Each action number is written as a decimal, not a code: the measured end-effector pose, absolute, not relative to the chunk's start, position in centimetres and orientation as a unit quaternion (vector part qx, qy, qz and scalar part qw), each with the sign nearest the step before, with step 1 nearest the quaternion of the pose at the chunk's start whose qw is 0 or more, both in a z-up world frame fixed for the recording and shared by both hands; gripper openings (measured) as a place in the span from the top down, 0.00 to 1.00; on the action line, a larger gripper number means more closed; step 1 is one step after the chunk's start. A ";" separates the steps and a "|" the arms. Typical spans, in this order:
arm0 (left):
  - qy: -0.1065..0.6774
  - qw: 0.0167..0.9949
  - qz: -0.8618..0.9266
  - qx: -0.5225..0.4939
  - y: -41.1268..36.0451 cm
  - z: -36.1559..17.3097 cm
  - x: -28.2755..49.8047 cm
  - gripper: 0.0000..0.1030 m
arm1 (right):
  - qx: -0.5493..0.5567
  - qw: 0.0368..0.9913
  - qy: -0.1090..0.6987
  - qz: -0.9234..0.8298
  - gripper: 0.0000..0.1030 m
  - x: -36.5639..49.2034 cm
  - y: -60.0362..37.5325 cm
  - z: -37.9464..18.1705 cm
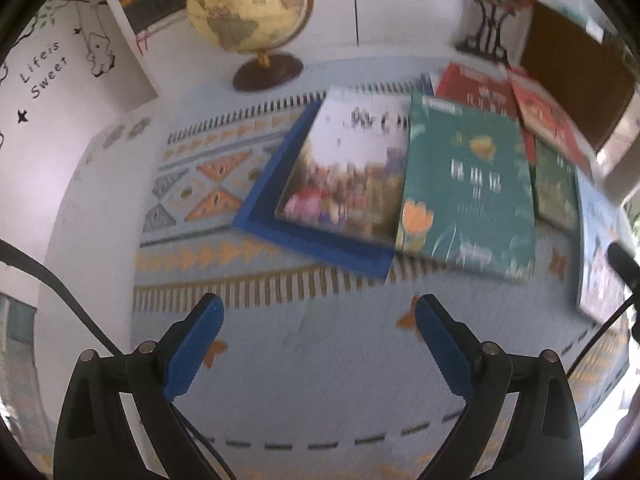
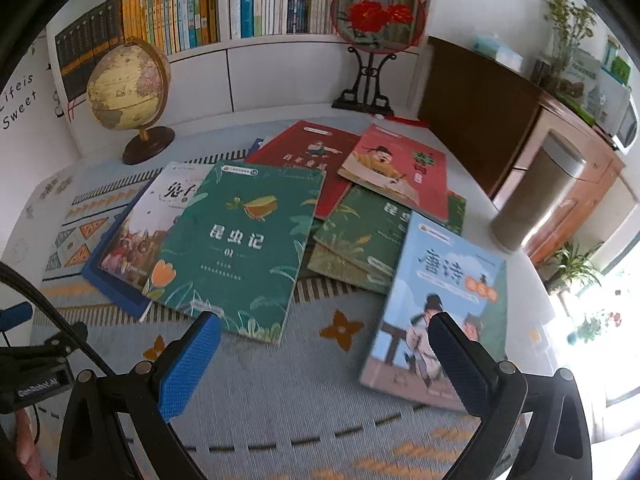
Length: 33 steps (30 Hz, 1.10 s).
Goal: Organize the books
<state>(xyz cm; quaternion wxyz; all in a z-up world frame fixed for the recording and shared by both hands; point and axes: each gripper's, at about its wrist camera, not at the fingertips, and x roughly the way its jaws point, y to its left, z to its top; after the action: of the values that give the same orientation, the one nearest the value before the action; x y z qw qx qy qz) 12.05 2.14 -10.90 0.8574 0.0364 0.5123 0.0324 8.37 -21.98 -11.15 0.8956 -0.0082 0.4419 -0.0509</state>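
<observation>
table: patterned cloth (image 2: 280, 380) covers it, bare under both sets of fingers
left gripper (image 1: 320, 340): spread wide, holding nothing
right gripper (image 2: 324, 360): spread too, empty
books (image 2: 240, 248): loose overlapping pile just past the fingertips
back: globe (image 2: 124, 88), bookshelf (image 2: 260, 4)

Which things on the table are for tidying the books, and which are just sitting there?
For the job:
- big dark green flowered book
- light blue picture book
- white-topped book on a blue book
- dark red book
- pinkish-red book
- smaller green books

Just sitting there:
- yellowish globe on a brown stand
- round red flower screen
- shelved books
</observation>
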 end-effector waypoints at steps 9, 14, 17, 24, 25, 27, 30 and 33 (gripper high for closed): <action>0.508 0.861 -0.018 0.017 1.1 -10.8 17.1 0.06 | 0.021 0.888 0.460 -0.007 0.00 11.8 -21.6 -13.4; 0.520 0.854 -0.022 0.019 1.4 -11.8 20.0 0.06 | 0.055 0.877 0.477 0.005 0.00 13.8 -22.2 -15.2; 0.536 0.843 -0.026 0.039 1.0 -13.3 21.4 0.06 | 0.072 0.871 0.486 0.004 0.00 14.8 -22.7 -16.0; 0.547 0.833 -0.052 0.061 -0.4 -15.6 23.1 0.07 | 0.095 0.853 0.512 0.006 0.00 16.4 -23.2 -18.1; 0.549 0.832 -0.062 0.056 -0.5 -15.7 23.3 0.07 | 0.097 0.851 0.516 0.009 0.01 16.6 -23.2 -18.4; 0.557 0.825 -0.092 0.041 -0.7 -16.0 23.9 0.07 | 0.105 0.848 0.519 0.024 0.01 16.8 -23.0 -18.9; 0.559 0.820 -0.117 0.038 -1.0 -16.2 24.6 0.10 | 0.101 0.846 0.523 0.029 0.13 17.2 -22.7 -19.5; 0.556 0.820 -0.129 0.049 -1.5 -16.3 25.0 0.12 | 0.110 0.830 0.545 0.025 0.29 17.8 -22.9 -20.7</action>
<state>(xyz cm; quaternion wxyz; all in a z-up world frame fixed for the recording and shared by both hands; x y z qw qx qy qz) 25.00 -1.47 -16.32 0.8196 0.0493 0.5559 -0.1294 17.77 -22.85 -20.68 0.8305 0.1102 0.5455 0.0247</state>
